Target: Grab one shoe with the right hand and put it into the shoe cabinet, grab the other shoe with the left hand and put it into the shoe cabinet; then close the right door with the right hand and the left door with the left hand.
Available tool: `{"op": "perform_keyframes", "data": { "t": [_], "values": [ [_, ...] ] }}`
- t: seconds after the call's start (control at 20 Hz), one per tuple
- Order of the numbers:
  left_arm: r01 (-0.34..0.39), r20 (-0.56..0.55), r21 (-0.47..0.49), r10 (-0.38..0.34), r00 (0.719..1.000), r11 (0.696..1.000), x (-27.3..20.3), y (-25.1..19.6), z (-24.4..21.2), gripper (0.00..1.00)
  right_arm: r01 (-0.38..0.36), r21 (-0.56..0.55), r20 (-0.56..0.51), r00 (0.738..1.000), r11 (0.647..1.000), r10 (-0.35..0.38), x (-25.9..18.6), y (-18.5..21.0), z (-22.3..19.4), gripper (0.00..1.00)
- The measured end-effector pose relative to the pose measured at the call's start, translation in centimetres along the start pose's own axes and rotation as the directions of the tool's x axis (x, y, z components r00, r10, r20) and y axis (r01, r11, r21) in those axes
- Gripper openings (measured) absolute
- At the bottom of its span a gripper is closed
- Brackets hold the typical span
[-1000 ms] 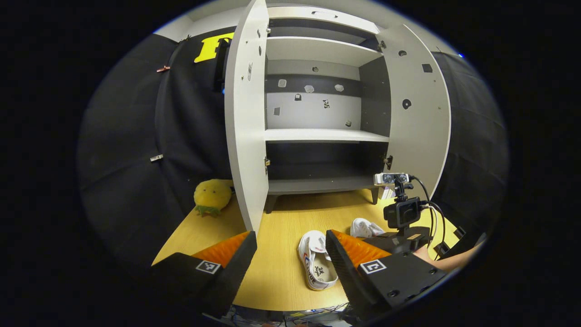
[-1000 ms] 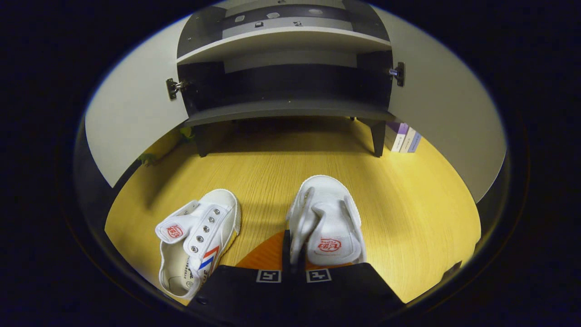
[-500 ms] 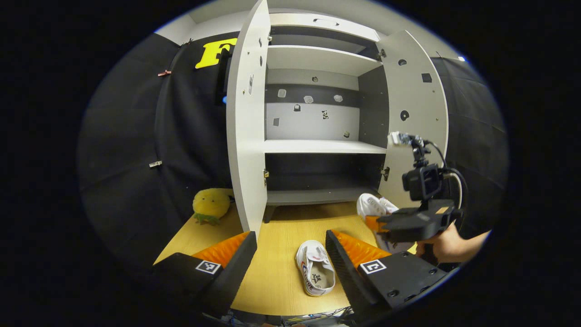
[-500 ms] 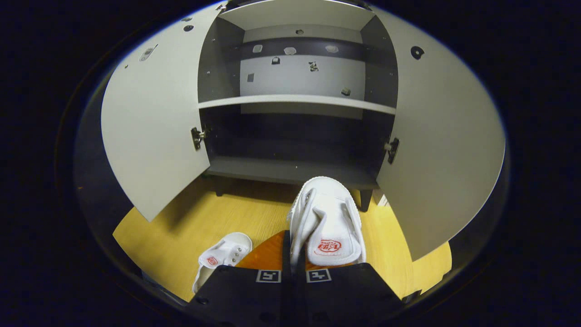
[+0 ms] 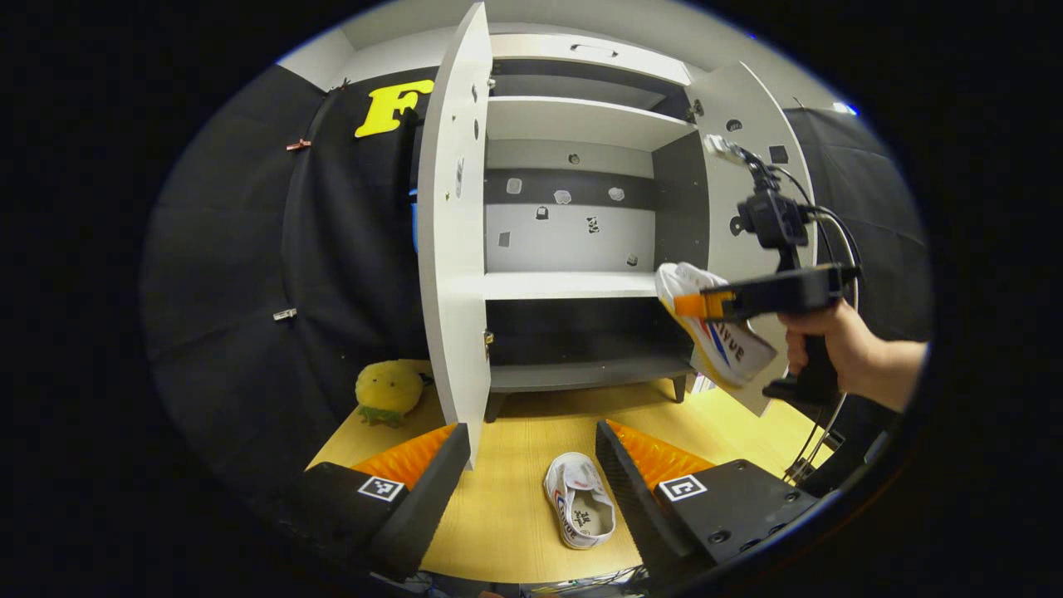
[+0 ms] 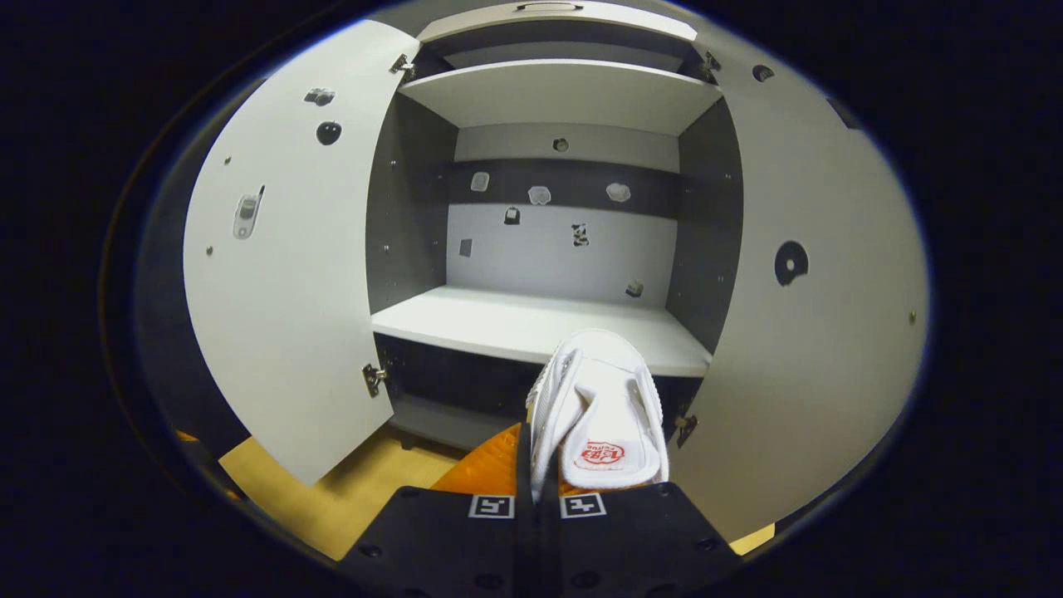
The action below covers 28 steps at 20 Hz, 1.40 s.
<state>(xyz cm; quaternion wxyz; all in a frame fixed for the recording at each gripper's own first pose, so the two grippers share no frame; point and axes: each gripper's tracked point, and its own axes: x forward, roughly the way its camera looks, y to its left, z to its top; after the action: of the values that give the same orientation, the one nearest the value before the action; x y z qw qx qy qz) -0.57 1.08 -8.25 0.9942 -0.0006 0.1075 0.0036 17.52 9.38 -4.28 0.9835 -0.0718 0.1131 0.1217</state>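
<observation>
My right gripper (image 6: 532,453) is shut on the side wall of a white shoe (image 6: 600,405) and holds it in the air, toe pointing at the cabinet's middle shelf (image 6: 515,322). In the left gripper view that same right gripper (image 5: 691,304), held by a hand (image 5: 839,342), carries the shoe (image 5: 724,339) in front of the open right door (image 5: 751,178). The other white shoe (image 5: 580,507) lies on the wooden table (image 5: 498,531), ahead of my left gripper (image 5: 530,438) and between its fingers' lines. My left gripper stands open and holds nothing. The left door (image 5: 453,249) is open too.
A yellow plush toy (image 5: 387,390) sits on the table left of the left door. The cabinet has a lower shelf (image 5: 581,372) and an upper shelf (image 5: 581,116), both bare. Black cloth walls stand on both sides. Cables hang from the right gripper.
The right gripper has lifted its shoe from the table up to the height of the middle shelf and closer to the cabinet. The left gripper has barely moved and stays open.
</observation>
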Motion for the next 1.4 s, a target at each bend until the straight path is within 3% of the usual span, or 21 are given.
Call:
{"op": "perform_keyframes", "data": {
  "t": [0.35,0.65,1.0,1.4],
  "values": [
    [-0.036,0.053,0.036,0.034,0.998,0.999,0.8,-0.5,2.4,0.95,0.020,-0.048,0.134,0.991,0.999,-0.013,5.2,-2.1,10.1,0.05],
    [-0.082,0.072,-0.045,0.085,0.994,0.996,1.4,0.1,4.9,0.94,0.016,-0.119,0.143,0.990,0.993,0.001,11.8,-3.4,13.6,0.05],
    [-0.189,0.059,-0.084,0.195,0.979,0.978,1.6,2.8,5.6,0.95,0.014,-0.105,0.013,1.000,0.994,-0.013,21.9,-5.9,13.2,0.05],
    [-0.249,0.039,-0.075,0.252,0.967,0.966,2.4,3.0,5.6,0.95,0.026,-0.108,-0.176,0.983,0.994,-0.044,28.9,-6.8,8.0,0.05]
  ]
}}
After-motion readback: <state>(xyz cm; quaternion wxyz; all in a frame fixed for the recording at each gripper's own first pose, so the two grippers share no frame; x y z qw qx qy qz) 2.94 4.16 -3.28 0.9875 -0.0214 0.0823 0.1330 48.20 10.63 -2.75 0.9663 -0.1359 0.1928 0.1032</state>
